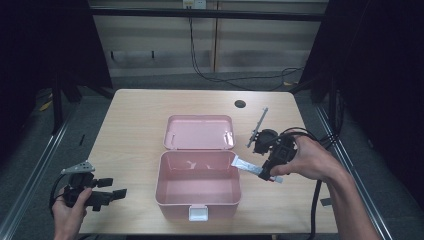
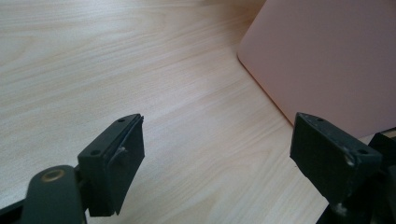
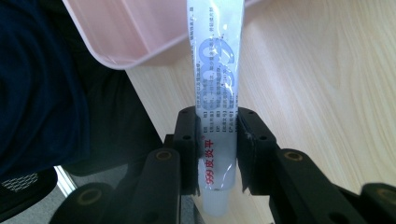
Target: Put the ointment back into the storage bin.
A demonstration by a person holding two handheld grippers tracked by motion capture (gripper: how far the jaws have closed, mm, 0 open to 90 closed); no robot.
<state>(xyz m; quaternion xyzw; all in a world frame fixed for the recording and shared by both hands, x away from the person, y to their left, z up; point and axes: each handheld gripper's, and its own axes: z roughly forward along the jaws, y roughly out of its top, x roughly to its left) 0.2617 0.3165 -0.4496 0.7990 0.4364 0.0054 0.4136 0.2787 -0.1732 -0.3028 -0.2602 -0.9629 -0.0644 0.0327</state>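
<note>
Wooden table [image 1: 130, 130] carried an open pink box [image 1: 197, 202]; right gripper [image 1: 266, 170], clamped across a white tube [image 3: 215, 88], held it just right of the box, long axis running ahead of the jaws toward the rim; left gripper [image 1: 112, 189], jaws apart, idled farther off.

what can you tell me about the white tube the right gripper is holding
The white tube is a slim, soft-looking squeeze tube with a blue logo, small dark print and red characters near its white cap. The right gripper is shut on its lower part, just above the cap, one pad on each side. In the high view it is held off the table, tilted, its flat crimped end reaching over the right rim of the open pink box. Whether it touches that rim is unclear.
</note>
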